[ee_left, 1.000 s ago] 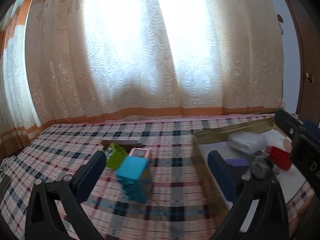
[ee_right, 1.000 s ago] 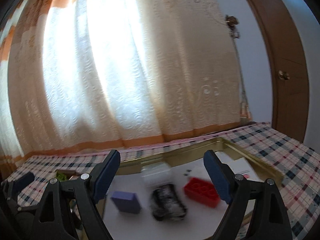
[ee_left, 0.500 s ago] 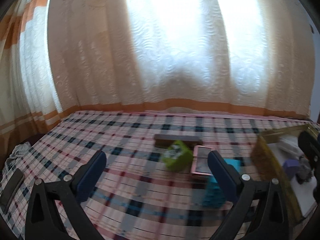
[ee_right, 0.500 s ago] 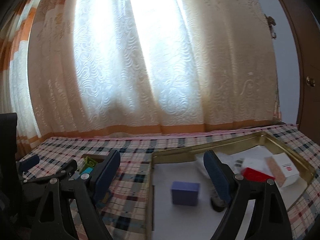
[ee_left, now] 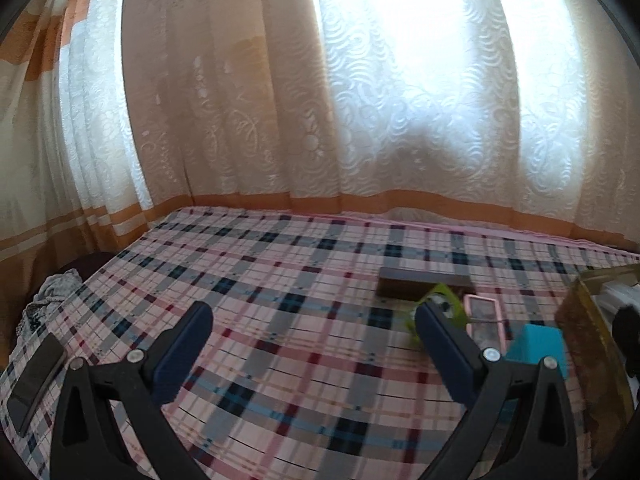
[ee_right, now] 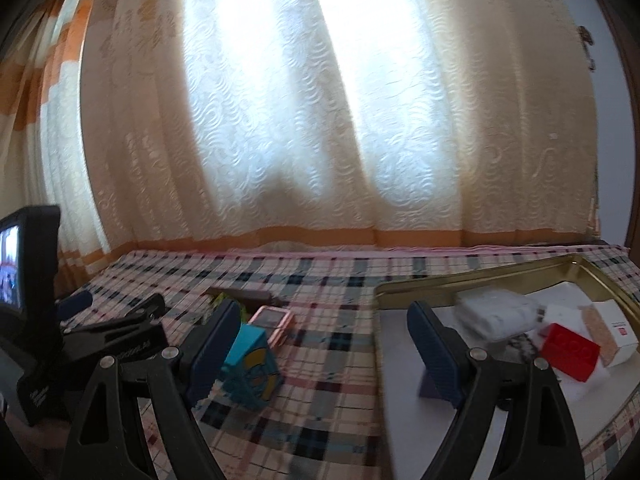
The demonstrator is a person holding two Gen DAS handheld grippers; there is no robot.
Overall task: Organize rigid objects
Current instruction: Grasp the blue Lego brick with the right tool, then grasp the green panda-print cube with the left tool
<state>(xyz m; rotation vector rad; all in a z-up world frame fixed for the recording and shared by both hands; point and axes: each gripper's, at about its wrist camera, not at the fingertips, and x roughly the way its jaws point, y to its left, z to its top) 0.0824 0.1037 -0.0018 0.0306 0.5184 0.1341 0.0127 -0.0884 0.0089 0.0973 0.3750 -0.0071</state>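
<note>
On the plaid cloth lie a teal box (ee_left: pixel 538 344) (ee_right: pixel 252 364), a pink-framed device (ee_left: pixel 484 312) (ee_right: pixel 274 322), a green block (ee_left: pixel 442 300) and a dark flat box (ee_left: pixel 424 282). A gold-rimmed tray (ee_right: pixel 472 276) (ee_left: pixel 580 312) at the right holds a red brick (ee_right: pixel 570 352), a clear plastic box (ee_right: pixel 496 312), a white carton (ee_right: pixel 608 326) and a purple block partly behind my right finger. My left gripper (ee_left: pixel 314 344) is open and empty, left of the loose objects. My right gripper (ee_right: pixel 324 334) is open and empty, straddling the tray's left rim.
A dark phone (ee_left: pixel 34 380) lies at the cloth's left edge beside a crumpled lace cloth (ee_left: pixel 52 292). Lace curtains (ee_left: pixel 320 100) hang behind the surface. The left gripper's body and its small screen (ee_right: pixel 24 276) show at the left of the right wrist view.
Both grippers have swung left. The teal box and tray slid to the right in the left wrist view; the right gripper moved from over the tray to its left rim.
</note>
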